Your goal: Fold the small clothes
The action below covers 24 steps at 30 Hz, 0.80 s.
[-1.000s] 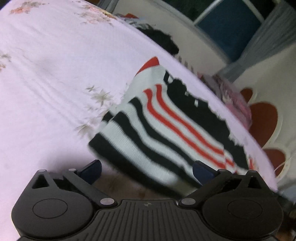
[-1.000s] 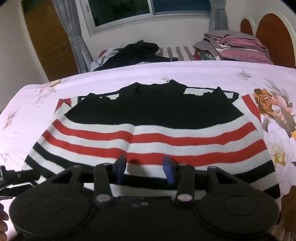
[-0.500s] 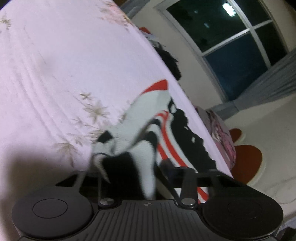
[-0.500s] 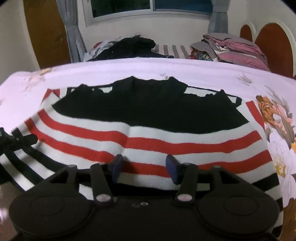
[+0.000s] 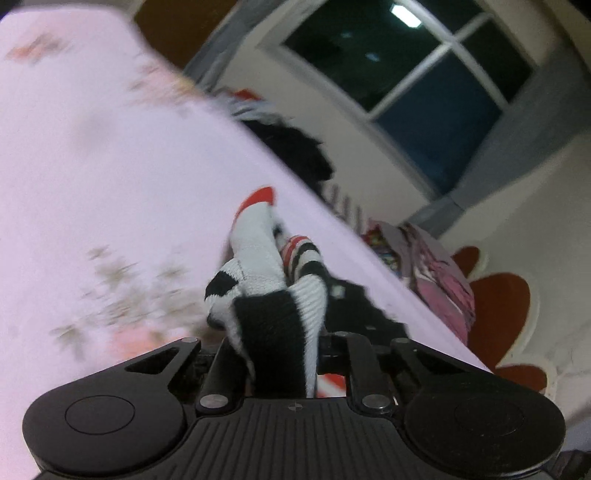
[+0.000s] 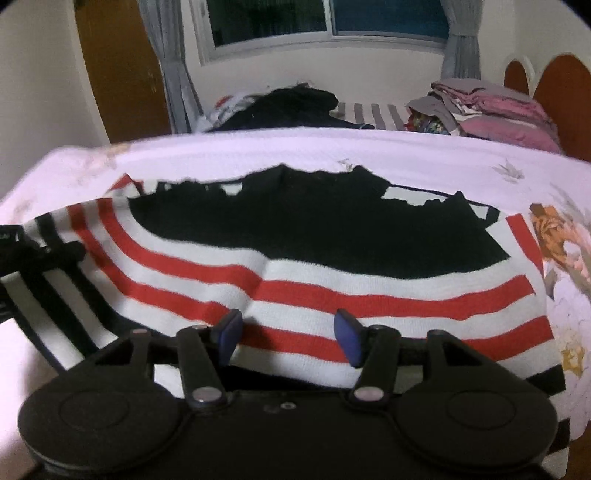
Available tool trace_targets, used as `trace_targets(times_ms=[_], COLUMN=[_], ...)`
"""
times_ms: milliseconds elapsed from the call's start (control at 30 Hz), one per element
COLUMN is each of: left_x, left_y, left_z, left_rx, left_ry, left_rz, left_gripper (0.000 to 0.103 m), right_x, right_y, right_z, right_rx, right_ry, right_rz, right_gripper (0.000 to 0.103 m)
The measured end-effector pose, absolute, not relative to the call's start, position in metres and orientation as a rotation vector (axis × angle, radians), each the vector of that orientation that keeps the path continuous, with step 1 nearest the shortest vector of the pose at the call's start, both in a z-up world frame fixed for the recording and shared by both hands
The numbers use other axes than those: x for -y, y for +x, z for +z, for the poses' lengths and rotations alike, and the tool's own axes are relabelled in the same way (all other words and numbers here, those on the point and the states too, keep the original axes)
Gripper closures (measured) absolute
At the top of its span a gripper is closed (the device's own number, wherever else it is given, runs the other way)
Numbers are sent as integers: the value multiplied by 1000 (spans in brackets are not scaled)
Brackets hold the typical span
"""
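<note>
Now: left tool (image 5: 275, 332) just closed, clamped on sweater (image 6: 332, 266) corner; right tool (image 6: 288, 336) apart above hem. Carry corner across flat, avoid bunching.

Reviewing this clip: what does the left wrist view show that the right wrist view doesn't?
Left wrist only: the left gripper, jaws having just closed, pinching a bunched corner of the striped sweater, lifted off the bedsheet.
Right wrist only: the sweater's black top and red stripes spread flat, with the right gripper open above the hem.
Both: sweater, bedsheet, window, folded clothes pile.
</note>
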State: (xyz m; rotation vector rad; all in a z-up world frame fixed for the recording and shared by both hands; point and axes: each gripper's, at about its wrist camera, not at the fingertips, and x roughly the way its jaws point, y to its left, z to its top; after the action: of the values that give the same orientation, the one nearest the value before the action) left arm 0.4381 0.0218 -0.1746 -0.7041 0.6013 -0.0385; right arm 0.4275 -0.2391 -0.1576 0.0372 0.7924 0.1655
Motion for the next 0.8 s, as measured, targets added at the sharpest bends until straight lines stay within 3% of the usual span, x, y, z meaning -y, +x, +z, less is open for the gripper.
trace_targets(times_ms=[300,600,667,733,800], left_x=[88,197,198,197,195], left_y=[444,427,419,414,402], left_z=[-118,-149,-147,-137,-129], left_rx=[-537,-661,-651,-656,-651], left_ry=[-459,-123,-96,-83,-60], left_rz=[-276,-435,-438,-471,-507], left_gripper=[88,85,75,51,35], right_x=[321,404,412,416,416], right_y=[400,368,365,366,374], right_z=[-123,-115,-112,-107,-104], right_rx=[-719,-718,-709,-698,-699], right_ry=[153,220,253,300,348], right_rz=[122,-8,1,36,76], right_gripper=[49,49,49,48,47])
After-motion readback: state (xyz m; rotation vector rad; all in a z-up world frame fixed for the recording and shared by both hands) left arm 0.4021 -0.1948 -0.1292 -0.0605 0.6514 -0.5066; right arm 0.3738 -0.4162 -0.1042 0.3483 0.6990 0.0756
